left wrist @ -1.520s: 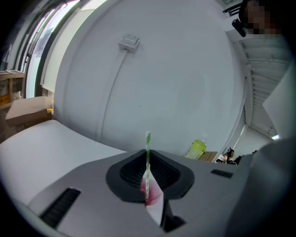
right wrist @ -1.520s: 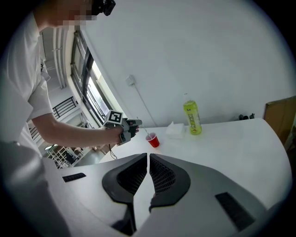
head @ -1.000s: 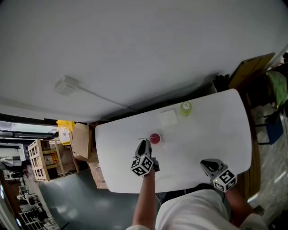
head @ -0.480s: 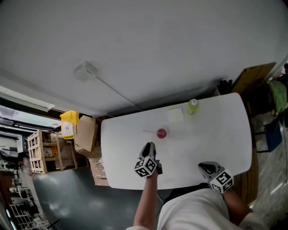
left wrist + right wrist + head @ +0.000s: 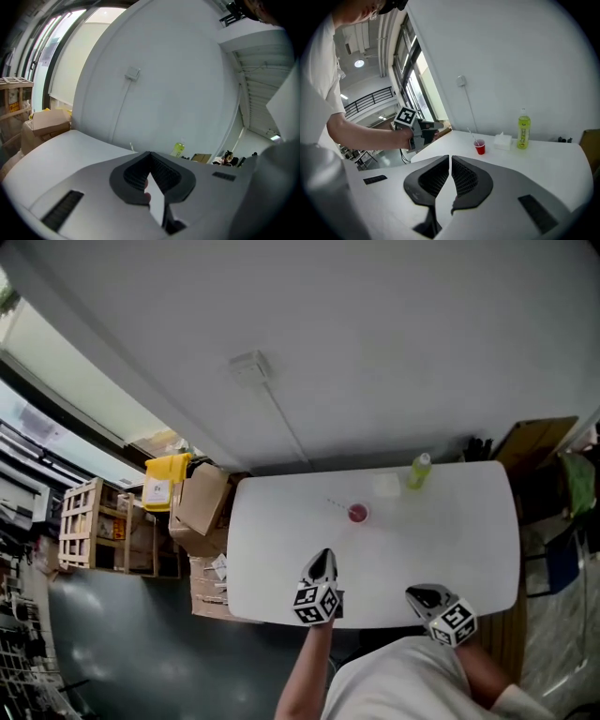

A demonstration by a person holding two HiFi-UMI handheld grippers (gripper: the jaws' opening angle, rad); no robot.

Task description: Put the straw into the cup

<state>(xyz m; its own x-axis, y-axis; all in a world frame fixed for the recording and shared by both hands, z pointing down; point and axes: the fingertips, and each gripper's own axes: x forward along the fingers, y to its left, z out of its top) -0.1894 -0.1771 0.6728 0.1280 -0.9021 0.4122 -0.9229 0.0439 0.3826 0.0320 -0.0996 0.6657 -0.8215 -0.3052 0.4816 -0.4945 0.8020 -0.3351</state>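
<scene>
Straw point(image 5: 472, 134) leans in red cup point(image 5: 480, 147), mid-table toward far edge. Left gripper point(image 5: 322, 560) and right gripper point(image 5: 418, 595) hang over near edge, jaws closed on nothing. Risk: light cup, tilted straw; a stray gripper knock could tip it

The near half of the surface point(image 5: 274, 557) is bare, so my jaws can sweep across it on either side. Toward the wall three obstacles stand in a loose row: the red cup point(image 5: 357, 513), its straw point(image 5: 336, 503) slanting out to the left, a tissue box point(image 5: 385, 486) and a green bottle point(image 5: 418, 471). The box and bottle stand close together. Cardboard boxes point(image 5: 202, 504) crowd the floor past the left edge.
</scene>
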